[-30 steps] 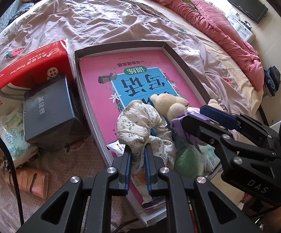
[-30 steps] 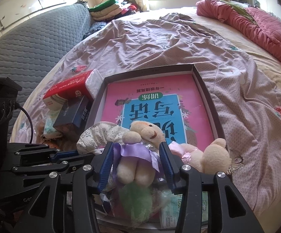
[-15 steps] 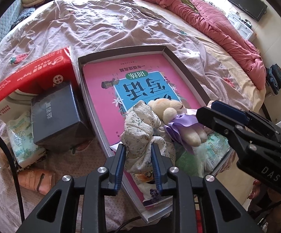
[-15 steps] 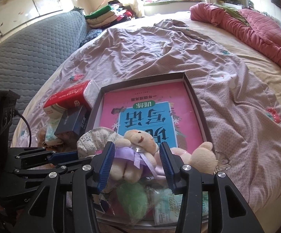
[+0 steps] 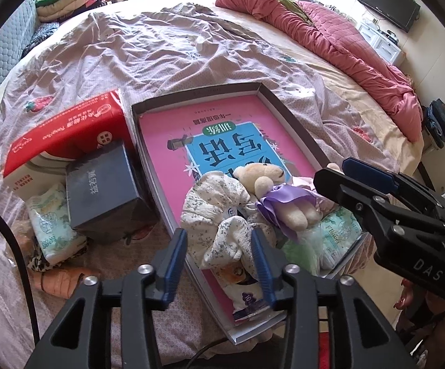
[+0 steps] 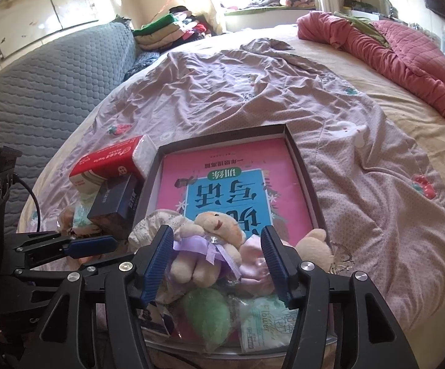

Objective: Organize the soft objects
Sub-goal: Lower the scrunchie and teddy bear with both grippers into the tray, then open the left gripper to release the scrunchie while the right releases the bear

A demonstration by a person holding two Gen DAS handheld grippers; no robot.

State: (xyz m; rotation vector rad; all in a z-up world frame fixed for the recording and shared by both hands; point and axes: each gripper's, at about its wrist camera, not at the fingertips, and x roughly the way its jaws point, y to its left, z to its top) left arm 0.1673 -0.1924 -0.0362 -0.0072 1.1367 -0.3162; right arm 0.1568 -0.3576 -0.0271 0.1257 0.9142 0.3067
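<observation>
A shallow dark tray (image 5: 296, 126) (image 6: 307, 178) lies on the bed with a pink book (image 5: 173, 141) (image 6: 231, 169) in it. At its near end lie a white floral cloth (image 5: 213, 212) (image 6: 148, 224), a beige teddy bear in a purple dress (image 5: 271, 193) (image 6: 210, 246), a second pink-dressed bear (image 6: 311, 246), a green puff (image 6: 207, 310) and a tissue pack (image 5: 339, 230) (image 6: 265, 323). My left gripper (image 5: 219, 261) is open around the cloth. My right gripper (image 6: 216, 264) is open around the purple bear, not pinching it.
Left of the tray are a red tissue box (image 5: 68, 135), a dark box (image 5: 105, 190), a tissue pack (image 5: 50, 224) and an orange item (image 5: 59, 279). A red quilt (image 5: 330, 40) lies at the bed's far right. A grey padded headboard (image 6: 37, 83) stands on the left.
My left gripper has opened and let go of the floral cloth, which now rests in the tray. My right gripper has opened wider. Both have pulled back a little.
</observation>
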